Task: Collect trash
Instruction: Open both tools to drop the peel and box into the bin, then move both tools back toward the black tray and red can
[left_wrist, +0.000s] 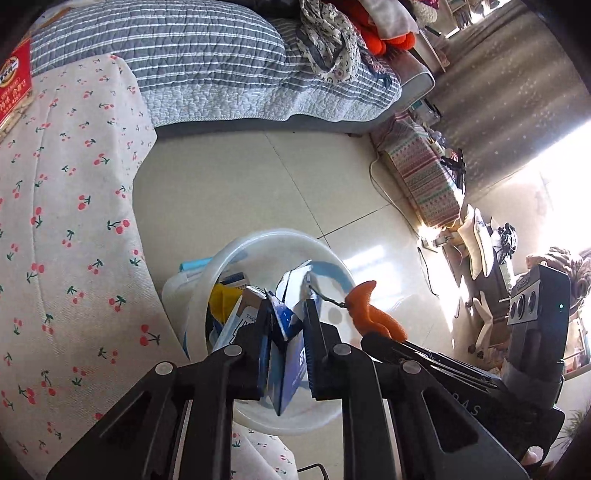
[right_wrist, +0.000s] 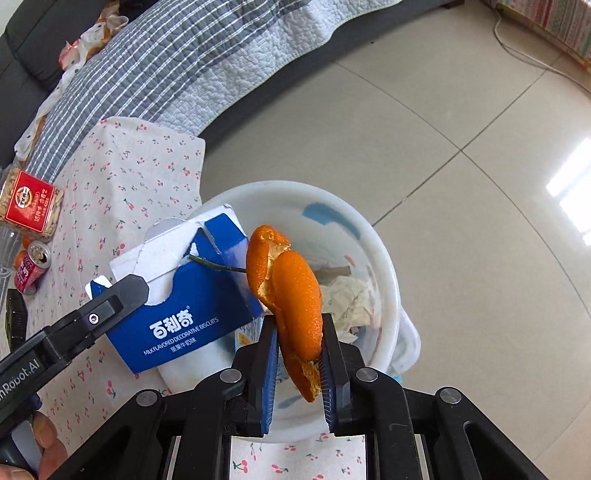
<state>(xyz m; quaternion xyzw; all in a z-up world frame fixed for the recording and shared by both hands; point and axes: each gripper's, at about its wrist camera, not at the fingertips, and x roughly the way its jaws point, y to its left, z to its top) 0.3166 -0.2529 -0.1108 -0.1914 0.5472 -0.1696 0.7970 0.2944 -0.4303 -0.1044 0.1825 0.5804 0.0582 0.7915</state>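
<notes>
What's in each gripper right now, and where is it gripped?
Left gripper pinches the blue biscuit box by its torn end. Right gripper clamps the orange peel at its lower end.

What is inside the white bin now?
Inside the white bin: crumpled paper, and in the left view a yellow wrapper. The biscuit box and orange peel cover the rest.

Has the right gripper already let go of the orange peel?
No, the right gripper is shut on the orange peel above the white bin.
</notes>
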